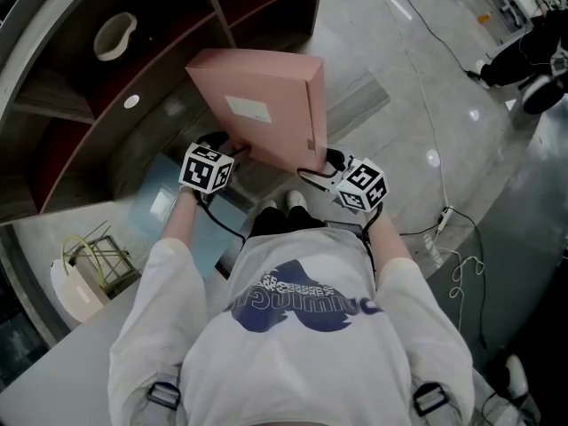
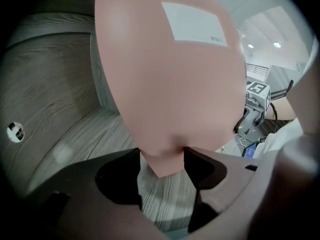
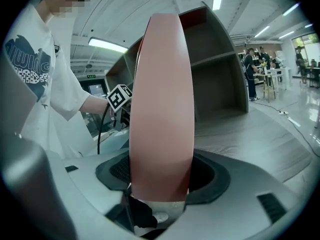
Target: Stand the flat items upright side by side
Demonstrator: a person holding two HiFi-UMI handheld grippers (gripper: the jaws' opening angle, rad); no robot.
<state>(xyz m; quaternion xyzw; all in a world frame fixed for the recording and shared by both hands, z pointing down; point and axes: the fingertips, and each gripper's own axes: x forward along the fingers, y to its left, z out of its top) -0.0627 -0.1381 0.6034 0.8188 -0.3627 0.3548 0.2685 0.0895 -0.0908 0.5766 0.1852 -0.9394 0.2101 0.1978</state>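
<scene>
A pink file box (image 1: 266, 105) with a white label is held up in front of a curved wooden shelf unit (image 1: 106, 96), tilted, between both grippers. My left gripper (image 1: 232, 153) grips its lower left corner; in the left gripper view that corner (image 2: 170, 74) sits wedged between the two jaws of the left gripper (image 2: 161, 159). My right gripper (image 1: 319, 171) holds the lower right edge; the right gripper view shows the box's narrow side (image 3: 162, 99) standing upright between the jaws of the right gripper (image 3: 160, 184). A pale blue flat item (image 1: 167, 201) lies low beside the left gripper.
The shelf unit has open compartments; a white bowl-like object (image 1: 115, 35) sits on top. A white container with a wire frame (image 1: 84, 269) stands at lower left. Cables (image 1: 448, 220) run across the grey floor at right. People stand far off (image 3: 250, 74).
</scene>
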